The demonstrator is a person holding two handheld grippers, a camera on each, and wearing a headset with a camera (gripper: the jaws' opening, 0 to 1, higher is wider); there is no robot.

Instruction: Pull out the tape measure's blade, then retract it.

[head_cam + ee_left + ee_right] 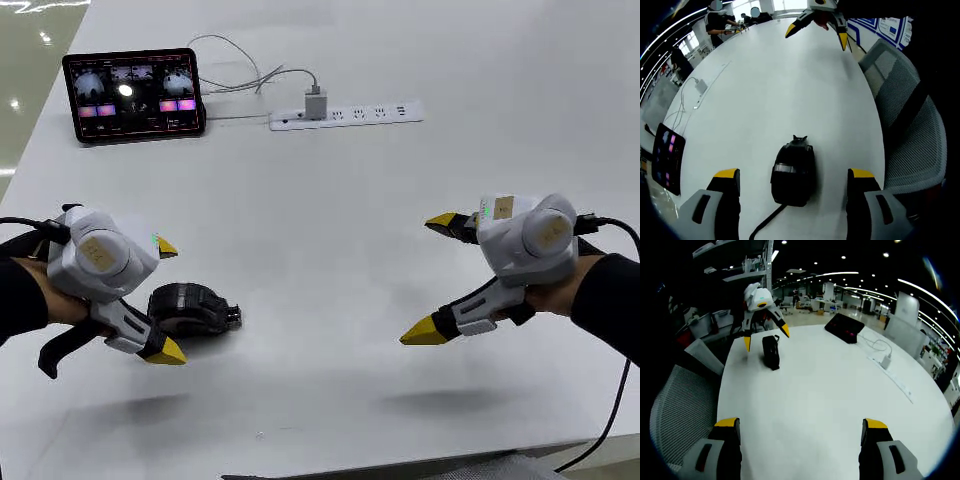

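White table (330, 210): tape measure (190, 308), tablet (133, 94), power strip (350, 115)

Tablet (133, 94): standing propped at the far left of the white worktop (330, 230), its screen glowing.
Power strip (345, 115): lying flat right of the tablet, carrying a white charger (316, 104).
Cable (235, 75): looping from the charger toward the tablet.
Chair (910, 130): grey mesh, sitting at the worktop's edge.

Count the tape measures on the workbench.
1. The black tape measure lies on the white table, between the open jaws of the left gripper and clear of both. Nothing seems to hide another.
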